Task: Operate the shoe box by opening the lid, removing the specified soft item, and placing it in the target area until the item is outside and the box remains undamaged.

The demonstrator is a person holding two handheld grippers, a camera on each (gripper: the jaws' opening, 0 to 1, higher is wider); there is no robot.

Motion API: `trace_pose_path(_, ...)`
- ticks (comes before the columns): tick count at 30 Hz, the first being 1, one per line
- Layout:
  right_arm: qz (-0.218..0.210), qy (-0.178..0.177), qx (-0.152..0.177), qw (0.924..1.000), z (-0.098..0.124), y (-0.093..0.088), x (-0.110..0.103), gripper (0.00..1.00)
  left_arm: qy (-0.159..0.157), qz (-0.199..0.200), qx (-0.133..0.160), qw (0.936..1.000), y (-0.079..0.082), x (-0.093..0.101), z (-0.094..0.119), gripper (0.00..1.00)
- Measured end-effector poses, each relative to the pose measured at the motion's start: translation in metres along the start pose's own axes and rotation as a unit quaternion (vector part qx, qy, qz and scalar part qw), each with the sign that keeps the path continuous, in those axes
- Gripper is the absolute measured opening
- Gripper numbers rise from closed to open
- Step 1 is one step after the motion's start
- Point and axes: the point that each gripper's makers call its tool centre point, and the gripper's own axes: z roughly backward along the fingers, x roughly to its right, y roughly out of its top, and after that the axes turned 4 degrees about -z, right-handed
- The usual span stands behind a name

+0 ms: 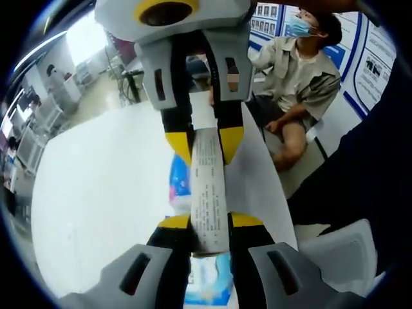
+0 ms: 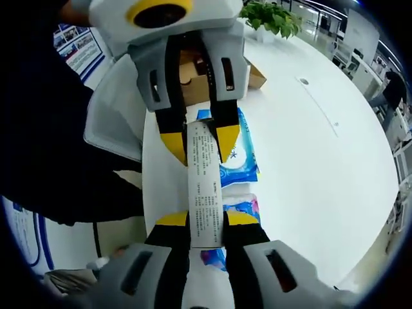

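Blue-and-white soft pack (image 2: 235,161) is out, pinched at both ends by your left tool (image 1: 209,222) and right tool (image 2: 206,219). The cardboard shoe box (image 2: 248,74) sits open at twelve o'clock; you've only to set the pack on the white bench (image 2: 322,148).

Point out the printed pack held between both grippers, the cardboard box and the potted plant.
Printed pack (image 2: 206,187): right gripper view, its text-covered edge.
Cardboard box (image 2: 256,76): right gripper view, its brown corner.
Potted plant (image 2: 270,16): right gripper view, its leaves.

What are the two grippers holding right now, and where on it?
Both hold the soft blue-and-white pack: left gripper and right gripper pinch opposite ends of its printed white edge strip, above the white table.
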Motion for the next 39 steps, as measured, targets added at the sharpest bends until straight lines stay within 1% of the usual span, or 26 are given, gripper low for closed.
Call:
trace_pose_path(6, 0.0, 0.004, -0.002, 1.0, 0.005, -0.014, 0.009, 0.18, 0.0, 0.006, 0.003, 1.0, 0.011, -0.008, -0.011, 0.19)
trace_pose_path(11, -0.001, 0.006, -0.003, 1.0, 0.005, -0.025, 0.015, 0.18, -0.001, 0.007, 0.001, 1.0, 0.017, -0.012, -0.021, 0.19)
trace_pose_path(17, -0.004, 0.007, -0.008, 0.9999, 0.005, -0.042, 0.021, 0.18, -0.002, 0.012, 0.004, 0.9999, 0.025, -0.016, -0.037, 0.19)
trace_pose_path(21, -0.008, 0.007, -0.007, 0.9999, 0.005, -0.05, 0.026, 0.18, -0.003, 0.011, 0.002, 0.9999, 0.027, -0.02, -0.043, 0.19)
trace_pose_path(30, -0.004, 0.004, -0.01, 0.9999, 0.002, -0.054, 0.04, 0.18, 0.003, 0.014, 0.0, 0.9999, 0.025, -0.033, -0.052, 0.19)
trace_pose_path(39, -0.005, -0.001, -0.005, 1.0, 0.0, -0.052, 0.061, 0.18, 0.006, 0.015, -0.002, 0.9999, 0.021, -0.054, -0.056, 0.19)
